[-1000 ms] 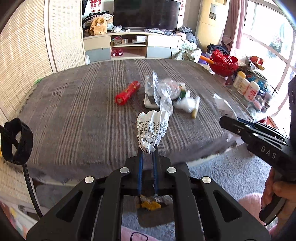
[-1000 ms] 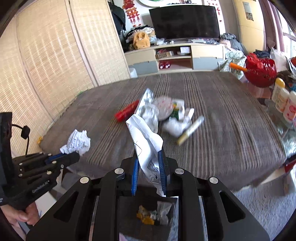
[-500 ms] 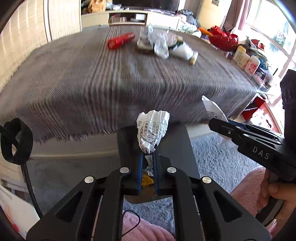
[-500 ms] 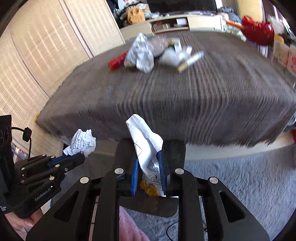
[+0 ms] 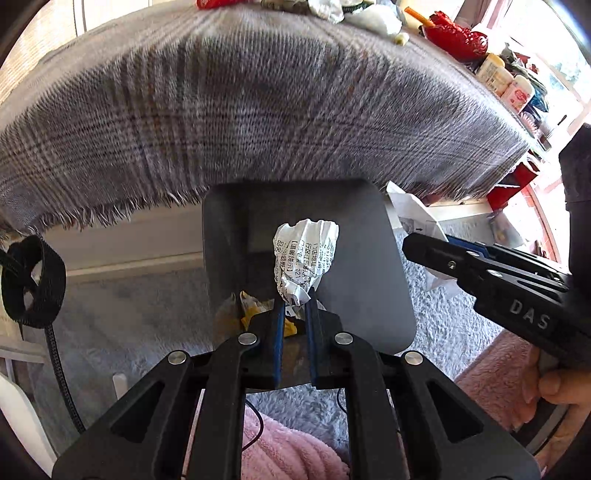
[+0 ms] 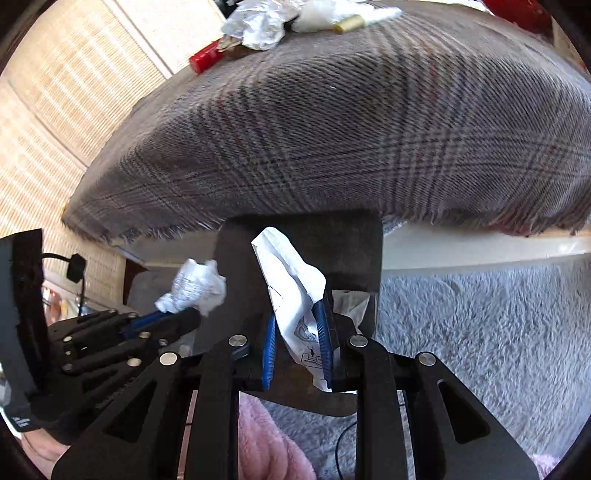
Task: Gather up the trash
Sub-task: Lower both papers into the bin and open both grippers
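Note:
My left gripper (image 5: 294, 299) is shut on a crumpled ball of printed paper (image 5: 304, 258), which hangs over the mouth of a dark bin (image 5: 373, 266) on the floor. Yellow scraps (image 5: 251, 314) lie inside the bin. My right gripper (image 6: 297, 317) is shut on a folded white paper wrapper (image 6: 291, 291) above the same bin (image 6: 351, 247). In the left wrist view the right gripper (image 5: 417, 243) reaches in from the right with the white wrapper (image 5: 413, 214). The right wrist view shows the left gripper (image 6: 184, 315) and its paper ball (image 6: 195, 286) at the left.
A table under a grey plaid cloth (image 5: 258, 103) fills the top, its fringe just beyond the bin. At its far side lie a red tube (image 6: 205, 59), crumpled foil (image 6: 258, 22) and other trash. Grey shaggy carpet (image 6: 480, 325) and a pink rug (image 5: 288, 450) lie around the bin.
Both grippers have come down from table height and tilted downward, carrying their paper from above the cloth to just over the bin. Both grips stayed shut.

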`<state>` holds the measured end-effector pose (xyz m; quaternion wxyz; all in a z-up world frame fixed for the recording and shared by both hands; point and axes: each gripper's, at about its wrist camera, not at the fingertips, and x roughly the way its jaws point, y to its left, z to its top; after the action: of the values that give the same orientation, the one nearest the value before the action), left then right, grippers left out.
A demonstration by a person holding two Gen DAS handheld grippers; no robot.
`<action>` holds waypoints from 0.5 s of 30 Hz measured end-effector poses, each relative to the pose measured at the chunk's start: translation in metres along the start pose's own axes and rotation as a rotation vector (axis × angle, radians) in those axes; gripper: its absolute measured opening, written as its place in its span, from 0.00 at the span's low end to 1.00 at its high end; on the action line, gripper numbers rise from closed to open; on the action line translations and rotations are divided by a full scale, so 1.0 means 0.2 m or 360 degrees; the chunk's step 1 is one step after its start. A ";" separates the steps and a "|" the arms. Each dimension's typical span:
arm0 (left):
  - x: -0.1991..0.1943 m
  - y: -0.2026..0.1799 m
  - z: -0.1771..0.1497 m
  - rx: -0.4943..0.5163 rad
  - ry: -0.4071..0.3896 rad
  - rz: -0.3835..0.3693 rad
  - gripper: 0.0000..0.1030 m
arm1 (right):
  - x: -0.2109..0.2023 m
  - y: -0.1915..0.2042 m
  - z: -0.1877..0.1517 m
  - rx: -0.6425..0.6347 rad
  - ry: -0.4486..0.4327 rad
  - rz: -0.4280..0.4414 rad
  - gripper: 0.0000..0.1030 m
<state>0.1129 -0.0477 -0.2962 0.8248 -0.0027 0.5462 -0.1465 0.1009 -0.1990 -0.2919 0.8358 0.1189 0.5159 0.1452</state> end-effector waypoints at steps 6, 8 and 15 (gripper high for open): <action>0.05 0.03 -0.01 -0.0035 0.0036 -0.0013 0.09 | 0.05 -0.01 0.00 0.0025 0.0036 -0.0005 0.23; 0.07 0.02 -0.01 -0.0023 0.0043 -0.0020 0.09 | 0.06 0.00 0.01 0.0031 0.0040 0.0001 0.23; 0.10 -0.02 -0.01 -0.0003 0.0057 -0.0029 0.18 | 0.09 0.01 0.02 0.0025 0.0068 -0.0001 0.24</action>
<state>0.1178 -0.0564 -0.3147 0.8134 -0.0058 0.5611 -0.1536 0.1120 -0.1913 -0.3042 0.8237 0.1222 0.5348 0.1432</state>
